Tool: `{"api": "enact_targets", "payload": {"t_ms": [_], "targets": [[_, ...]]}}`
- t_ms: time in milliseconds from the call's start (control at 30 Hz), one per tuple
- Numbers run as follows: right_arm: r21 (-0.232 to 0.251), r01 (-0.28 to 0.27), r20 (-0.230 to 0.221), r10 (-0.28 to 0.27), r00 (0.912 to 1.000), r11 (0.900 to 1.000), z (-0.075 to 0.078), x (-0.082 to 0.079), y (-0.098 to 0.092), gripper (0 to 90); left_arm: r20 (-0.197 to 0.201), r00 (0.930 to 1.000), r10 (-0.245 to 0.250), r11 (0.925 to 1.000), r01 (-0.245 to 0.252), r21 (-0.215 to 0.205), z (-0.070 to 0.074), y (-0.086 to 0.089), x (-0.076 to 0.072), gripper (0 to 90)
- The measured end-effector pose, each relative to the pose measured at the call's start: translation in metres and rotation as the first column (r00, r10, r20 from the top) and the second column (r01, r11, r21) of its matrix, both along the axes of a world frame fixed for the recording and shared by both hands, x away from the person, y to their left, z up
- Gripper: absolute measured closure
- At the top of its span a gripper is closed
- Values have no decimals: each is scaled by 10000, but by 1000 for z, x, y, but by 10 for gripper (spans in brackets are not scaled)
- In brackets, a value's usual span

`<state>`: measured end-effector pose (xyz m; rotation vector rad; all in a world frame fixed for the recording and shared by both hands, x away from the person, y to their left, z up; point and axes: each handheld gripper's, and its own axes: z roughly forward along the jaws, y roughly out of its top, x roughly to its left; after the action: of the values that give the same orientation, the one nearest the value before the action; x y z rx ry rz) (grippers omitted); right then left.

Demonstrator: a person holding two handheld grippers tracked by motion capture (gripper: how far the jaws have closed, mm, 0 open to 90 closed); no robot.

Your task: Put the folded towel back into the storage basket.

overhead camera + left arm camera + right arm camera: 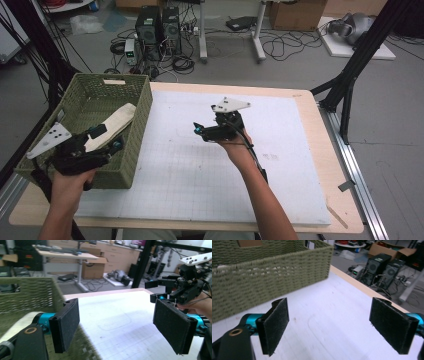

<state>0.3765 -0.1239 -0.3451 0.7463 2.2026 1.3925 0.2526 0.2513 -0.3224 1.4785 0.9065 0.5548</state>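
Cloth point(116, 122) lies folded in the basket point(142, 107) at the surface's point(300, 200) left edge, leaning up the near wall; judged already dropped there, since both grippers are empty. Left gripper point(102, 140) hangs over the basket's near corner, fingers point(66, 322) wide apart with nothing between; right gripper point(200, 131) sits mid-surface, fingers point(274, 325) likewise spread and empty. Cloth's near end is hidden behind the left gripper; basket floor is hard to make out.
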Motion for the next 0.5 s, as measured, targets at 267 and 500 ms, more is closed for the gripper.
{"api": "enact_targets", "payload": {"t_ms": [267, 500], "targets": [[142, 905, -244, -901, 9956, 9958, -18, -28, -55, 118, -133, 9963, -845, 9962, 848, 179, -5, -31, 9, 217], [24, 1545, -235, -1544, 9877, 9880, -26, -49, -94, 116, -122, 9860, -1663, 9858, 1666, 216, -11, -61, 17, 218]]}}
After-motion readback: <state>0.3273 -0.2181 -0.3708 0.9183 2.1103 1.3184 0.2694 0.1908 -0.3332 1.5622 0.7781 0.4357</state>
